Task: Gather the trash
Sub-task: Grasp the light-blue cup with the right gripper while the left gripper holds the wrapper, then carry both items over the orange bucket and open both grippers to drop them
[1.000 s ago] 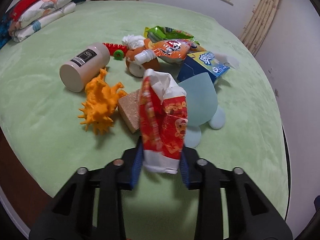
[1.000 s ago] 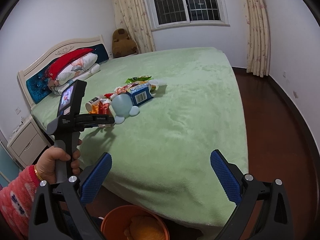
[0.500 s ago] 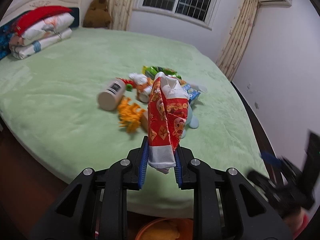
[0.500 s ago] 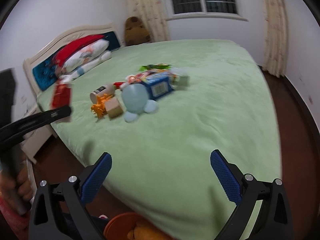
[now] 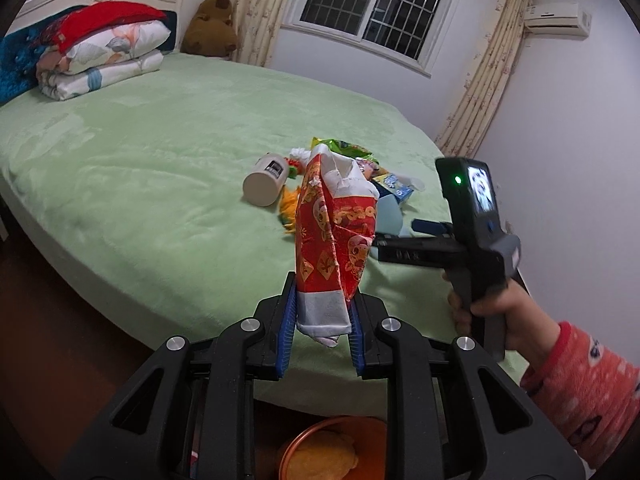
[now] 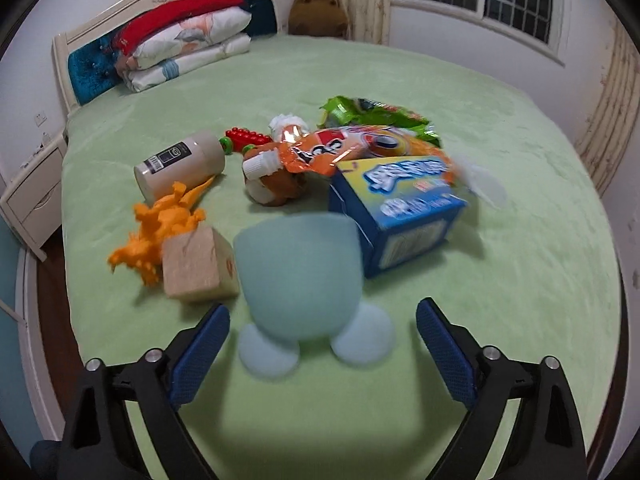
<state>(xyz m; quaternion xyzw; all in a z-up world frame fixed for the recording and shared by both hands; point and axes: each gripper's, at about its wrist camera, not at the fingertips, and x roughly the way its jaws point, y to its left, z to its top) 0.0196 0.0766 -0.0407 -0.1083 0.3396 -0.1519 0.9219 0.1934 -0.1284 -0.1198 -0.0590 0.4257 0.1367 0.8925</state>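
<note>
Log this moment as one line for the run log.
left gripper: shut on red wrapper, above orange bin | right gripper: open, facing blue plush on bed

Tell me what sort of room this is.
A bedroom, most likely in a home: a wide bed under a green blanket with a padded headboard, folded quilts stacked against it, a nightstand beside it, and a curtained window.
</note>
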